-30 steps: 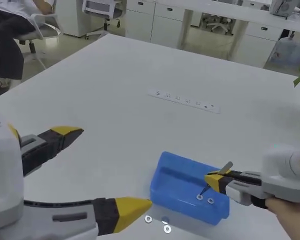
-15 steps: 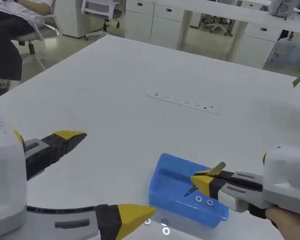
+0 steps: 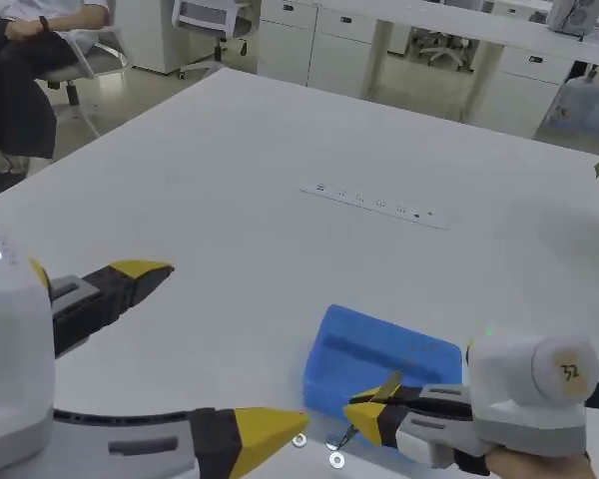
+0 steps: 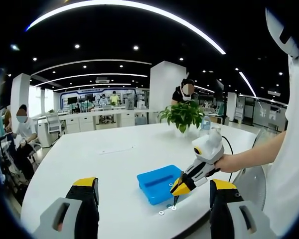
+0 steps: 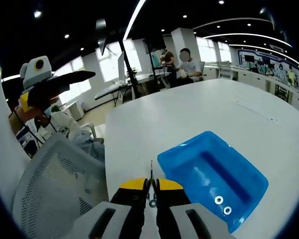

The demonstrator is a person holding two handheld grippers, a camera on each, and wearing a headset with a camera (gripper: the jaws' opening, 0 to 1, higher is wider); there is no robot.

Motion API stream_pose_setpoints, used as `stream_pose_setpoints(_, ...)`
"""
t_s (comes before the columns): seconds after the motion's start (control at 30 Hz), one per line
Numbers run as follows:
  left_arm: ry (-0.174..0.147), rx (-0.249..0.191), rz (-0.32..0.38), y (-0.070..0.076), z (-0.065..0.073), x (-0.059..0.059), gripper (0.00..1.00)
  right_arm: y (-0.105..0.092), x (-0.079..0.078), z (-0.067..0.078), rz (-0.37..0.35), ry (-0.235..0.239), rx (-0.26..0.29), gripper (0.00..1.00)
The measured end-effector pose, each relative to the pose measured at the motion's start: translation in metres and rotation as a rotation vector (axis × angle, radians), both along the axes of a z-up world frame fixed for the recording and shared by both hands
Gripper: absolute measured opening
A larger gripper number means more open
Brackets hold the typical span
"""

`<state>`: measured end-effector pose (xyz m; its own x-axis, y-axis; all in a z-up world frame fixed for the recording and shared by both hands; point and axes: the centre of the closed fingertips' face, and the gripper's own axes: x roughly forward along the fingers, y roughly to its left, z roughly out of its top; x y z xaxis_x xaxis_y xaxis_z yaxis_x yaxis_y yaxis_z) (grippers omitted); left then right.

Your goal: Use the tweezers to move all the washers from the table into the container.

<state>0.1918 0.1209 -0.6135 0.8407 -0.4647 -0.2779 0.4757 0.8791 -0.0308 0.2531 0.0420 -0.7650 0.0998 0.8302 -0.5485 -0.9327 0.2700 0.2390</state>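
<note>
We hold our right yellow-tipped gripper (image 3: 364, 419) clamped narrow on thin metal tweezers (image 3: 347, 435), their tips close to small silver washers (image 3: 336, 460) on the white table (image 3: 230, 180) beside the blue plastic container (image 3: 379, 349), two more washers (image 5: 219, 200) inside it, our left gripper (image 3: 232, 344) spread wide

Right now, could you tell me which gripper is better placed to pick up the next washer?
Right. The right gripper is shut on the tweezers, their tips near the washers on the table beside the container; the left gripper is open and empty.
</note>
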Motion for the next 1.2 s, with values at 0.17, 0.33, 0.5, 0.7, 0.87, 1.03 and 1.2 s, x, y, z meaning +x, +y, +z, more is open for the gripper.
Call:
stream_pose_setpoints(0.17,0.0,0.0,0.009,0.003,0.0,0.0,0.94,0.001,-0.004,-0.008,0.012,0.016,-0.016,0.03)
stream_pose_setpoints(0.33,0.003,0.001,0.012,0.004,-0.001,0.0,0.94,0.001,-0.006,-0.009,0.021,0.017,-0.02,0.03)
stream_pose_setpoints(0.5,0.004,0.007,0.01,0.004,-0.001,0.0,0.94,0.0,-0.005,-0.01,0.023,0.012,-0.027,0.03)
stream_pose_setpoints(0.7,0.006,0.01,0.004,0.003,-0.002,0.0,0.94,0.002,-0.008,-0.011,0.039,0.005,-0.034,0.03)
stream_pose_setpoints(0.87,0.007,0.012,0.0,0.003,-0.003,0.0,0.94,0.002,-0.011,-0.012,0.073,-0.033,-0.051,0.03)
stream_pose_setpoints(1.03,0.009,0.014,-0.004,0.002,-0.004,0.001,0.94,0.002,-0.018,-0.012,0.127,-0.078,-0.064,0.03)
stream_pose_setpoints(1.2,0.009,0.014,-0.011,0.0,-0.004,0.001,0.94,0.001,-0.018,-0.012,0.12,-0.086,-0.064,0.02)
